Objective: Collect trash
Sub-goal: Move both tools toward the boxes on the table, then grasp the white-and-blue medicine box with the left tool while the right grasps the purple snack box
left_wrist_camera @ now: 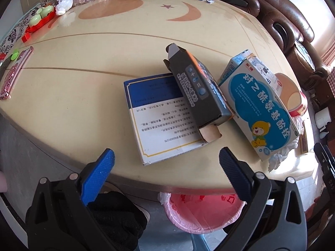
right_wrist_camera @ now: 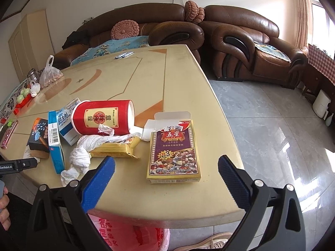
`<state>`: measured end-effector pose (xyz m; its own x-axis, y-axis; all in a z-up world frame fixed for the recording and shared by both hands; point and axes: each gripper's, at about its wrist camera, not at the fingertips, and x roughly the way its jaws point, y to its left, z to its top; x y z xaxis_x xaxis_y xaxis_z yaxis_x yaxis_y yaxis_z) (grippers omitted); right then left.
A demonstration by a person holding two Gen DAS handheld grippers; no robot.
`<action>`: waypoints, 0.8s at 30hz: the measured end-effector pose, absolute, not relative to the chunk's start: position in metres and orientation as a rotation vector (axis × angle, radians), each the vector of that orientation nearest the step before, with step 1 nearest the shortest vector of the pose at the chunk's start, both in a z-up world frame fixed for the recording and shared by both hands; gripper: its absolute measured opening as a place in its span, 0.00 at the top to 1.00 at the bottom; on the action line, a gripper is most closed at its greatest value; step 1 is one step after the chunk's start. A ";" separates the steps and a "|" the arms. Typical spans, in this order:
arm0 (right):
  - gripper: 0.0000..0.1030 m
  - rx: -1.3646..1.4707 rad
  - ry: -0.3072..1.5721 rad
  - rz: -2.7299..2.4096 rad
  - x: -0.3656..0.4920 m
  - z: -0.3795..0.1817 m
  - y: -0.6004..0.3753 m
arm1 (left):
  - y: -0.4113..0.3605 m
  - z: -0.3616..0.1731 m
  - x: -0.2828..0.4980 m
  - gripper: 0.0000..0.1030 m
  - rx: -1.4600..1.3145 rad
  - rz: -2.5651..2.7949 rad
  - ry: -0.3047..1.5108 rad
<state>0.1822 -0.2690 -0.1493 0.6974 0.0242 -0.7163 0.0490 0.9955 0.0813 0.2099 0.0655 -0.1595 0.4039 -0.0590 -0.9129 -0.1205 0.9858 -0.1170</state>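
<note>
Trash lies near the front edge of a cream table (left_wrist_camera: 83, 79). In the left wrist view a flat blue-and-white box (left_wrist_camera: 159, 125) carries a dark box (left_wrist_camera: 199, 92), beside a bear-printed medicine box (left_wrist_camera: 261, 106). My left gripper (left_wrist_camera: 166, 159) hangs open just short of them, holding nothing. In the right wrist view a purple-and-gold card box (right_wrist_camera: 173, 152) lies flat with its flap open, ahead of my open, empty right gripper (right_wrist_camera: 166, 167). Left of it are a yellow wrapper (right_wrist_camera: 117, 148), crumpled white tissue (right_wrist_camera: 83, 152) and a tipped red paper cup (right_wrist_camera: 102, 117).
A pink bin (left_wrist_camera: 201, 213) lined with a red-printed bag stands under the table's front edge. At the far left are a bag of nuts (right_wrist_camera: 50, 73), a jar and red and green items (left_wrist_camera: 39, 18). Brown leather sofas (right_wrist_camera: 240, 41) stand behind; grey tiled floor lies to the right.
</note>
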 end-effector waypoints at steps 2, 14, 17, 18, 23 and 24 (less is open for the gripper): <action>0.06 0.091 0.803 -0.017 0.187 -0.153 -0.269 | 0.066 -0.159 0.212 0.05 -0.176 0.047 1.154; 0.06 0.076 0.849 -0.055 0.209 -0.176 -0.279 | 0.067 -0.162 0.223 0.05 -0.175 0.081 1.145; 0.06 0.059 0.850 -0.060 0.211 -0.178 -0.278 | 0.068 -0.163 0.224 0.05 -0.173 0.082 1.152; 0.06 0.061 0.847 -0.056 0.211 -0.178 -0.278 | 0.069 -0.163 0.225 0.05 -0.177 0.083 1.156; 0.06 0.074 0.845 -0.052 0.210 -0.179 -0.281 | 0.060 -0.166 0.225 0.05 -0.108 0.102 1.171; 0.06 0.078 0.846 -0.052 0.209 -0.179 -0.281 | 0.055 -0.168 0.225 0.05 -0.068 0.108 1.178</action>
